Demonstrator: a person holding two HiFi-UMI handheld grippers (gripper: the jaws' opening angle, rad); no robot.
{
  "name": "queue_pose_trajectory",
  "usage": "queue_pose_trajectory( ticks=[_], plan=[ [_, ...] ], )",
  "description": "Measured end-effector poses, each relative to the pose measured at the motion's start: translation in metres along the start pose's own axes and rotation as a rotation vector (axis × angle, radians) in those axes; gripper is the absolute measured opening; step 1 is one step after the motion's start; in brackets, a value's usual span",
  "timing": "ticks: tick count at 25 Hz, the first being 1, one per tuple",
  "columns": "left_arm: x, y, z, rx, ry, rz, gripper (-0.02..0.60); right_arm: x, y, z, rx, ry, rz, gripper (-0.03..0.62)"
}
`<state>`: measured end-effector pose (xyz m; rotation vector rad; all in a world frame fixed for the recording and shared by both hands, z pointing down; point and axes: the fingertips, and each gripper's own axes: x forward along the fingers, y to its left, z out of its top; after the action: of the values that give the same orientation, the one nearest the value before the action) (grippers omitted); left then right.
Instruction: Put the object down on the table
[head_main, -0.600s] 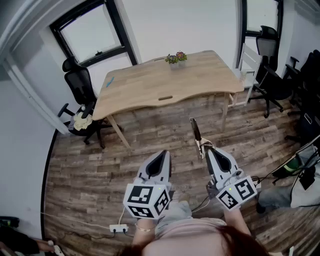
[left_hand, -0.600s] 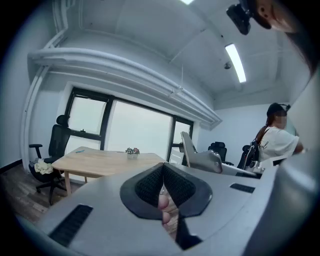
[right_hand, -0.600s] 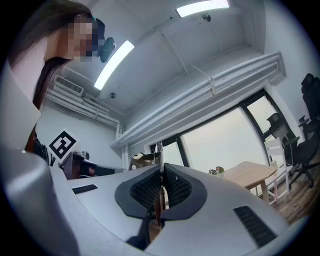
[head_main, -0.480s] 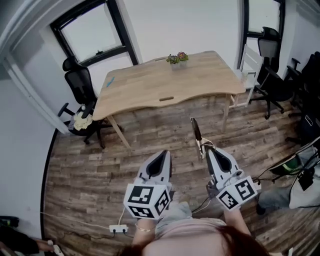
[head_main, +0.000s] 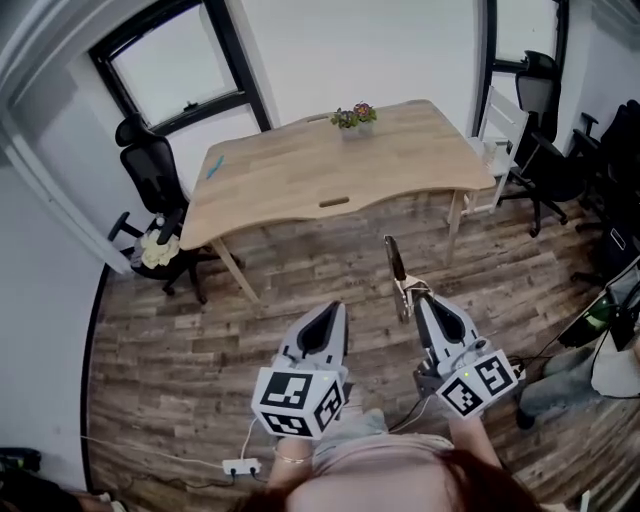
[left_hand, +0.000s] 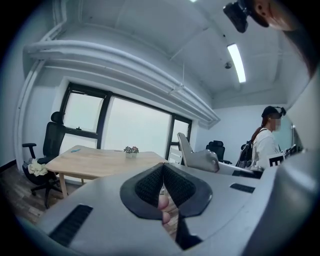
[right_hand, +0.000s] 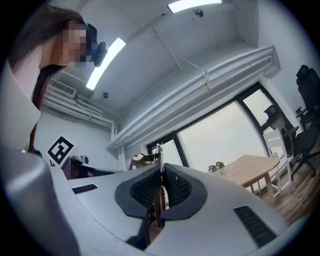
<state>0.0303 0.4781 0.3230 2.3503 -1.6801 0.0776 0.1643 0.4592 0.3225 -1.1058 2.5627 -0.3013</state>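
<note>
Evidently not yet set down, the thin metal utensil (head_main: 396, 272) stands nearly upright, pinched by its lower end between the closed fingers of the right gripper (head_main: 422, 305). It is carried over the wooden floor (head_main: 200, 330), well apart from the wooden counter (head_main: 300, 170) ahead, probably held clear for the approach. The left gripper (head_main: 328, 315) rides beside it, fingers closed on nothing, and compared with half a second earlier the grip looks unchanged, with only the view shifted slightly.
</note>
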Motion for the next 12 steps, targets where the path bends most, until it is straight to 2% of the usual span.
queue_pose_trajectory(
  ticks=[12],
  plan=[
    [0.043, 0.046, 0.01, -0.027, 0.001, -0.063, 0.002, 0.057, -0.007, -0.012, -0.034, 0.027, -0.023, 0.002]
  ],
)
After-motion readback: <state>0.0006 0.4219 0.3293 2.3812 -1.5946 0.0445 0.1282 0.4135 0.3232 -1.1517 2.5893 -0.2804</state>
